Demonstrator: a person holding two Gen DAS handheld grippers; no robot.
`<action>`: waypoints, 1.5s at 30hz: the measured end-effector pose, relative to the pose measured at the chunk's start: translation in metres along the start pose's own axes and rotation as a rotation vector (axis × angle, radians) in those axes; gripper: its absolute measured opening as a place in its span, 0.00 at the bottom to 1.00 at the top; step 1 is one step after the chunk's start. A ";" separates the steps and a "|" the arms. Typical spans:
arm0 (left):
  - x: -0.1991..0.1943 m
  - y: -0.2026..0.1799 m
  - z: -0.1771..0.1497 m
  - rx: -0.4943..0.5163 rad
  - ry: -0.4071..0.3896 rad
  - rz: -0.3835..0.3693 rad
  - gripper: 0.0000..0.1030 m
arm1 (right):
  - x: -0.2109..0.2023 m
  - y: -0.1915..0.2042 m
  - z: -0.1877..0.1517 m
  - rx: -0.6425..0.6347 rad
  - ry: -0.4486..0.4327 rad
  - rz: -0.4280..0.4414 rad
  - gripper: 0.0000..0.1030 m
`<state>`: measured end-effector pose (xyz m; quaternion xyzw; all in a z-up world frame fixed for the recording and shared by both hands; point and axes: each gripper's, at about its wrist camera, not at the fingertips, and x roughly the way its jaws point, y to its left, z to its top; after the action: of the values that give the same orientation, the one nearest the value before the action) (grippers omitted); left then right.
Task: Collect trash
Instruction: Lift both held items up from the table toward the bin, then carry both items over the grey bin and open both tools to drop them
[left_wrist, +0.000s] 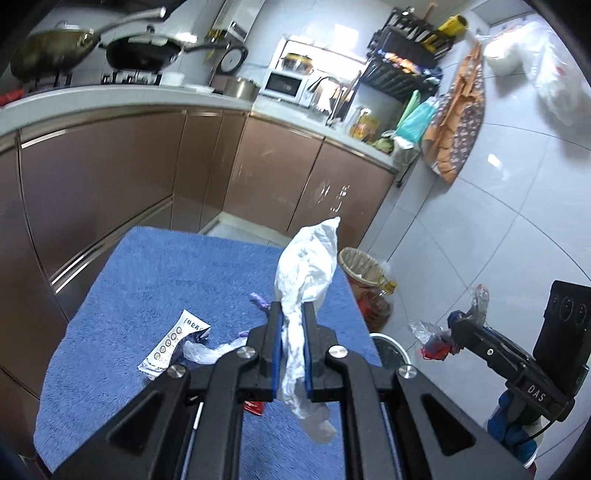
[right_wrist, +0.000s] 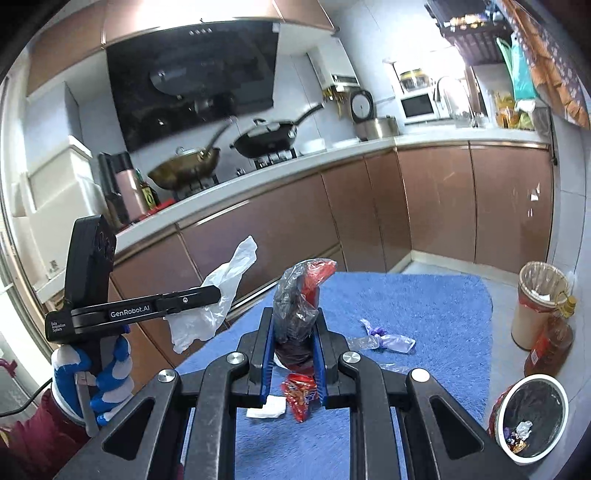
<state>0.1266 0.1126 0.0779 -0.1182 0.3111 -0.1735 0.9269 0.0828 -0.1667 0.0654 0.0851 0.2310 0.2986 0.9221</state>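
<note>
Both claws are clamped on trash above the blue towel-covered table (right_wrist: 424, 306): the left gripper (left_wrist: 293, 321) pinches a crumpled white plastic bag (left_wrist: 308, 266), the right gripper (right_wrist: 295, 328) a clear wrapper bundled with red and dark scraps (right_wrist: 299, 295). Loose tails dangle; they could slip free before reaching the black-lined white bin (right_wrist: 532, 417), I'd guess.

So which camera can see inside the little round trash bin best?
The right wrist view. There the trash bin sits at the lower right with its open top showing a dark liner and some scraps inside. The left wrist view shows only a sliver of its white rim, behind the blue mat.
</note>
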 end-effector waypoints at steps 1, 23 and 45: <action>-0.007 -0.006 -0.001 0.010 -0.009 -0.002 0.08 | -0.007 0.002 0.000 -0.003 -0.010 0.000 0.17; 0.127 -0.143 -0.031 0.169 0.227 -0.153 0.08 | -0.075 -0.119 -0.029 0.176 -0.131 -0.227 0.17; 0.432 -0.295 -0.116 0.296 0.600 -0.253 0.10 | -0.049 -0.350 -0.098 0.458 -0.006 -0.588 0.19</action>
<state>0.3040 -0.3399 -0.1469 0.0358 0.5237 -0.3570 0.7727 0.1804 -0.4764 -0.1055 0.2201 0.3038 -0.0385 0.9262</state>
